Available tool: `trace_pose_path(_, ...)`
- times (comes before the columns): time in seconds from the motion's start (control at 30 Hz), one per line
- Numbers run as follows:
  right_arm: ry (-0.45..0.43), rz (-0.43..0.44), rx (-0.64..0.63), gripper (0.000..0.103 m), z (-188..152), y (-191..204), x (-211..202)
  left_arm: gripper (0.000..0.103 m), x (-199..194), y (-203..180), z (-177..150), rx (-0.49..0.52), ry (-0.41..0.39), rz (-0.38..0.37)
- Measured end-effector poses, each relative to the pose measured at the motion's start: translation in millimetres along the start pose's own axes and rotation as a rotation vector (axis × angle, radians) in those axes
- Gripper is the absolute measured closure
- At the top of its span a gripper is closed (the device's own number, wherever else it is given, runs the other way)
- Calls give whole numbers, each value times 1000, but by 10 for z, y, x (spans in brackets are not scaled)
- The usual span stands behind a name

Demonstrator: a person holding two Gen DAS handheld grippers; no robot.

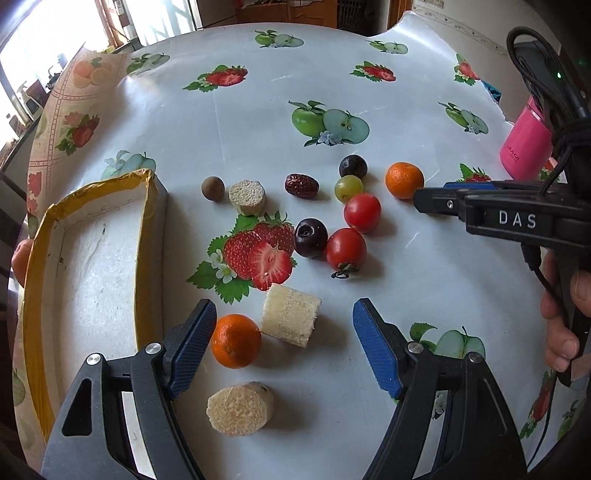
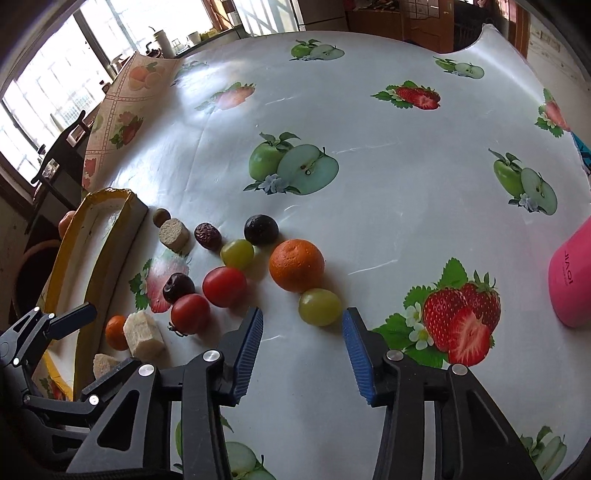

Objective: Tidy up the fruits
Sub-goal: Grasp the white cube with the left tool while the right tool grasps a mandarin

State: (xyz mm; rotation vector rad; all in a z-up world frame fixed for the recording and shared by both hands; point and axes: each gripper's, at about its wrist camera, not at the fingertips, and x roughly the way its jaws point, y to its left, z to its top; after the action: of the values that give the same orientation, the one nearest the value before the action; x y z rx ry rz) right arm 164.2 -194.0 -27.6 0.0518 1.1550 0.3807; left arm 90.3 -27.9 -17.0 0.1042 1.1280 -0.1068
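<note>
My right gripper [image 2: 303,350] spread, green grape [image 2: 319,306] just ahead between tips, untouched, lined up for pinch. Left gripper [image 1: 284,343] spread over small orange [image 1: 236,340] and banana chunk [image 1: 290,320]. Box [image 1: 37,295] to its left, for fruit presumably. Counter [image 1: 406,277] holds rest.

Ahead of me a glossy white tablecloth [image 2: 388,184] printed with apples and strawberries covers the table. At the upper left of the frame, bright windows [image 2: 55,92] pour in daylight that glares off the cloth. A dark chair [image 2: 62,147] stands at the left edge below them. Along the top I see wooden cabinets [image 2: 424,26] and a counter with jars [image 2: 162,40].
</note>
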Motion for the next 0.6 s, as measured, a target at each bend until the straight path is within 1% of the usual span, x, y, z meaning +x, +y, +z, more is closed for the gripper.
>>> trace_pose_path(0.1,-15,32,-8,57,107,25,31,27,-3,66,-10,-9,-21,-61)
trace_pose_path(0.17,-20,27,-32,57,184,79,68,27,1,81,7,4,-35,-91)
trace_pose_path(0.23,-16,16,-53,57,261,112,138,27,53,75,18,28,-20,-118)
trace_pose_path(0.27,-12,14,-61,57,286,123,177,27,94,70,13,38,-9,-120)
trace_pose_path(0.33,7,-4,-70,58,314,128,270,27,132,53,16,64,-19,-84)
trace_pose_path(0.37,19,-14,-73,61,314,125,317,30,142,59,18,67,-21,-77)
trace_pose_path(0.4,24,-5,-68,67,309,113,346,43,140,73,25,65,-24,-76)
trace_pose_path(0.43,14,0,-60,67,307,100,337,57,141,95,34,61,-26,-75)
trace_pose_path(0.5,4,10,-41,67,294,73,294,69,149,126,53,50,-19,-108)
trace_pose_path(0.6,-24,43,-6,68,244,32,157,70,119,81,27,80,-19,-90)
